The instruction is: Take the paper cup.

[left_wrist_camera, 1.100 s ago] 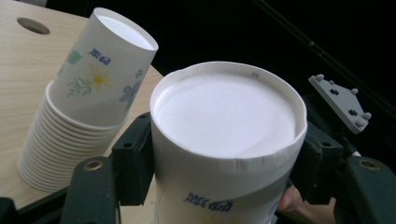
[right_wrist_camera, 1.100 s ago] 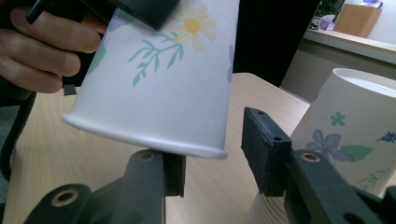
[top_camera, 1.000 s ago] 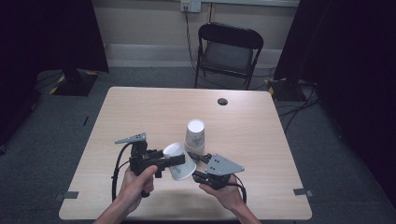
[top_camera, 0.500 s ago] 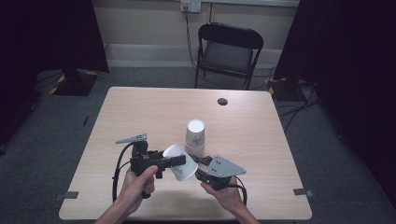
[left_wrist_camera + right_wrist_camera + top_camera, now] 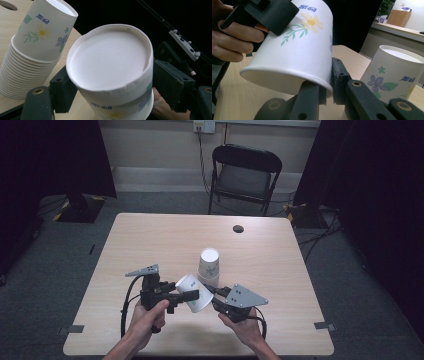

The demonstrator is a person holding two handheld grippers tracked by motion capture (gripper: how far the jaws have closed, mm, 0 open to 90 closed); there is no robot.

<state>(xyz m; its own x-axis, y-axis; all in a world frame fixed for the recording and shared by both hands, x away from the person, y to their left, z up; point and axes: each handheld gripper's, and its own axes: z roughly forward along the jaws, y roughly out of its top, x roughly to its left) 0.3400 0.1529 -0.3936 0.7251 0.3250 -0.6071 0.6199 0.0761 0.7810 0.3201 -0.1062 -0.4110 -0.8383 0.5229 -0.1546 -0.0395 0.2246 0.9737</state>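
The cup hangs above the table's near edge, beside the stack. The right gripper pinches its rim; the left gripper, jaws just opening, flanks its base without pressing. Held by the thin rim alone, the cup could buckle or slip free.

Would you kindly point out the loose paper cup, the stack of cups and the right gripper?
loose paper cup (image 5: 192, 292), high view, its side wall.
stack of cups (image 5: 208, 265), high view, the top cup's side.
right gripper (image 5: 327, 93), right gripper view, midway between its fingertips at the cup's rim.
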